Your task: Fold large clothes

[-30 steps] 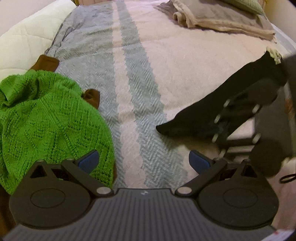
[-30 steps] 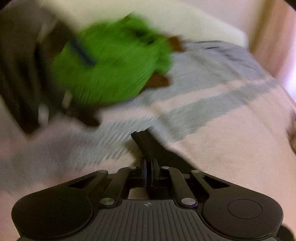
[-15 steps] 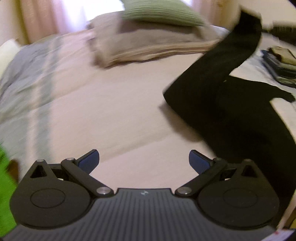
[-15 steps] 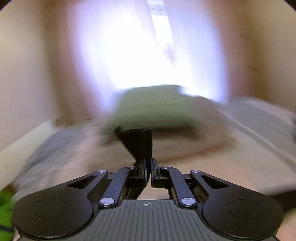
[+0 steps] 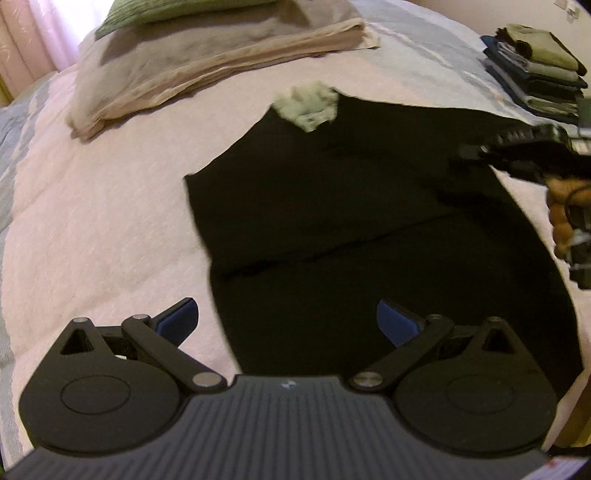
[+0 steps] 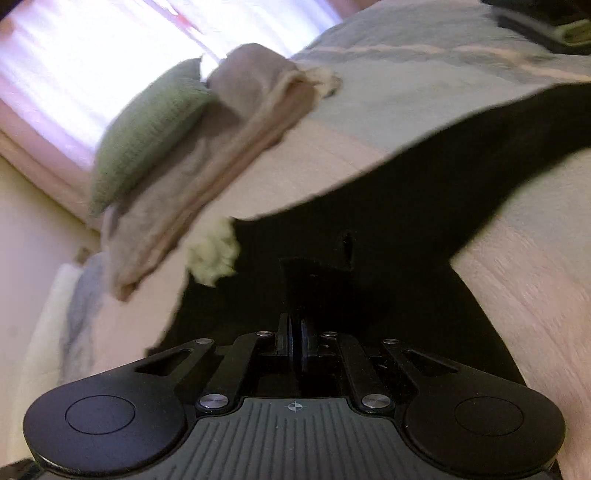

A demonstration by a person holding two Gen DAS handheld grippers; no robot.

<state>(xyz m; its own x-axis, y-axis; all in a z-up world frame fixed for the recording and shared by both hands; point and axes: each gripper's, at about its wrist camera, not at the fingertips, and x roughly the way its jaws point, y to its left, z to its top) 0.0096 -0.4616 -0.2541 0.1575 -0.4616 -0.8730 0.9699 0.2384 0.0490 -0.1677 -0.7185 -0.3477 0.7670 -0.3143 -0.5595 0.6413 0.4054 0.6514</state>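
A large black garment (image 5: 351,229) lies spread on the pink bedspread (image 5: 103,221), one layer folded over another along a crosswise edge. A pale lining patch (image 5: 308,103) shows at its far corner. My left gripper (image 5: 288,321) hovers open over the garment's near left edge, with nothing between its blue pads (image 5: 177,319). At the right, a hand (image 5: 565,214) holds my right gripper (image 5: 471,152) at the garment's right side. In the right wrist view the right gripper (image 6: 297,332) is shut on a fold of the black garment (image 6: 388,221), with the pale lining patch (image 6: 214,254) to its left.
Folded beige blankets (image 5: 192,62) with a green pillow (image 5: 166,11) on top lie at the far side of the bed. A stack of folded clothes (image 5: 535,70) sits at the far right. A bright curtained window (image 6: 92,55) is beyond the pillow.
Both views swung away from the green sweater to the bed's other part. The right gripper carried the hanging black fabric across; the garment now lies flat and folded.
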